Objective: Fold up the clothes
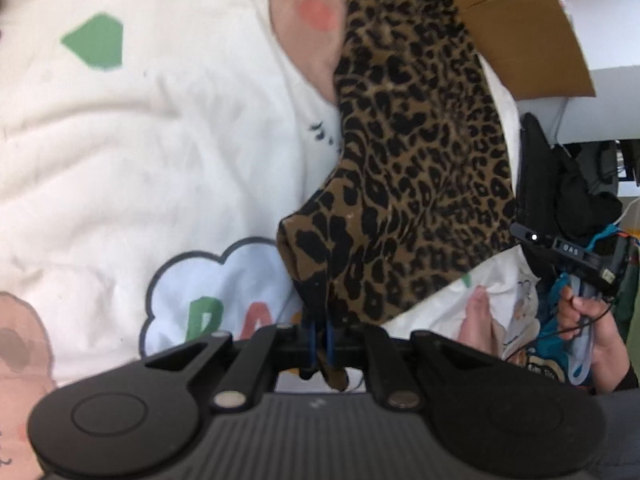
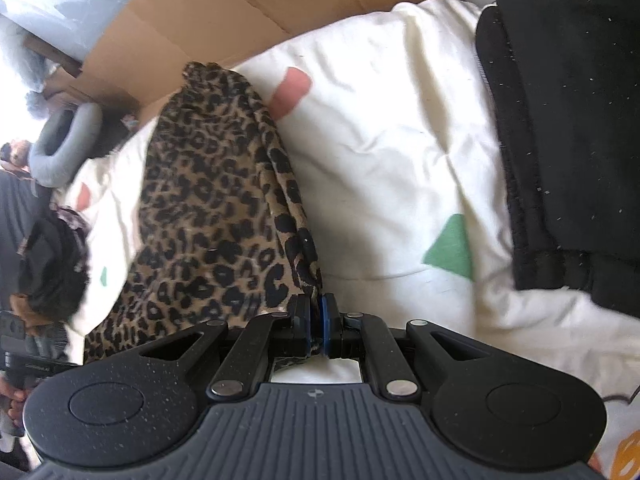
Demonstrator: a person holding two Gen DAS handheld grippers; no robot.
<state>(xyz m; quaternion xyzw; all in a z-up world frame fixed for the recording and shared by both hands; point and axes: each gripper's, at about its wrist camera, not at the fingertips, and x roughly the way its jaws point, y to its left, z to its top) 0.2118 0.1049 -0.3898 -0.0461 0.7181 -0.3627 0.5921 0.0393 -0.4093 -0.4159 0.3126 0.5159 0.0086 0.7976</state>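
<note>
Left wrist view shows the left claw closed tight on a corner of the leopard-print garment; the cloth runs away from the blue pads over a white quilt printed with a green shape and a cloud; a brown cardboard box stands behind it; the right wrist view shows the right claw also closed on an edge of the same garment; a black garment lies on the quilt, well apart from it to the right.
</note>
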